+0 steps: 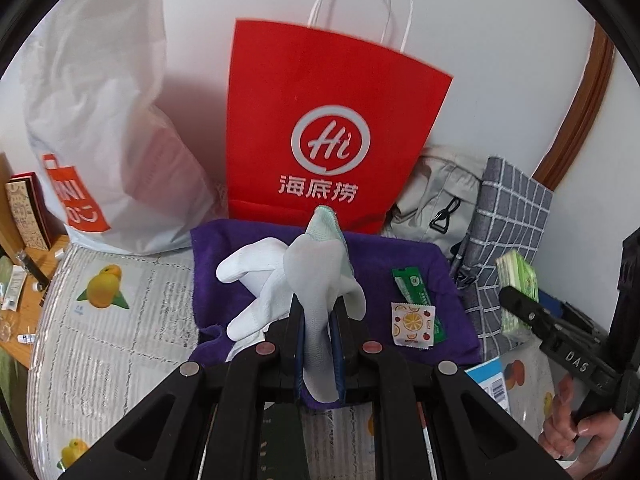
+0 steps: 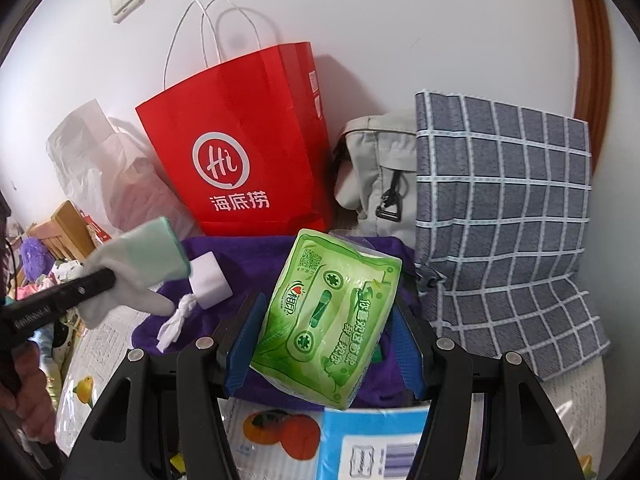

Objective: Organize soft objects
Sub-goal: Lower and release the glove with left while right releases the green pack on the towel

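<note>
My left gripper is shut on a white glove with a pale green cuff, which stands up between the pads over a purple towel. A second white glove lies on the towel just to its left. My right gripper is shut on a green pack of tissues, held tilted above the towel. The right wrist view shows the left gripper's fingers with the glove at the left. A white sponge block and a knotted white scrap lie on the towel.
Against the wall stand a red paper bag, a white plastic bag, a grey backpack and a checked grey cloth bag. Two sachets lie on the towel. A blue and white box sits near my right gripper.
</note>
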The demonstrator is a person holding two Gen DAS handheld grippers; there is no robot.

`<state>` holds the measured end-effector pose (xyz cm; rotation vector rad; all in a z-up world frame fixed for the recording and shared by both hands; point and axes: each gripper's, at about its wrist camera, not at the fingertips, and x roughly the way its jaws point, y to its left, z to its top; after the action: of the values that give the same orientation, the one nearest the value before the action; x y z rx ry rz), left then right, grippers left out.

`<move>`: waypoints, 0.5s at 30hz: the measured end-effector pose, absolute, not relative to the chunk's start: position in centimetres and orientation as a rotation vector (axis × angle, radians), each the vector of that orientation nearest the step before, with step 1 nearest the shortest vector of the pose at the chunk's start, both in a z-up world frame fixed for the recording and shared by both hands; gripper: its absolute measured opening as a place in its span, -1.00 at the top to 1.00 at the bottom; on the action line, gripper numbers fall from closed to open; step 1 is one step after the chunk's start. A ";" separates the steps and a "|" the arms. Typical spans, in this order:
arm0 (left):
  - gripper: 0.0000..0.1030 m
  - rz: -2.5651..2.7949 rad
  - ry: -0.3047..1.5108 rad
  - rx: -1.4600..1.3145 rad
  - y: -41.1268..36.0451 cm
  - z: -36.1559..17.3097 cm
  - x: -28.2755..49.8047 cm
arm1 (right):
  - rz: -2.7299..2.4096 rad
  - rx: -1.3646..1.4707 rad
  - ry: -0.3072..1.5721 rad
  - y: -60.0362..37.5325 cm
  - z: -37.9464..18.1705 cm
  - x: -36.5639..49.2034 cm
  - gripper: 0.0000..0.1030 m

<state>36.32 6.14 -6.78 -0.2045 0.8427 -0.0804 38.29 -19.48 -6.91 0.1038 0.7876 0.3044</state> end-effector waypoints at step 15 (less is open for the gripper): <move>0.77 -0.121 0.961 -0.230 6.6 -10.6 40.6 | 0.422 0.046 0.925 -15.0 -12.1 42.5 -0.18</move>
<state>40.62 6.60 -10.64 -0.2298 0.9609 -0.1207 42.54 -14.96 -12.10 0.0463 0.9247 0.4221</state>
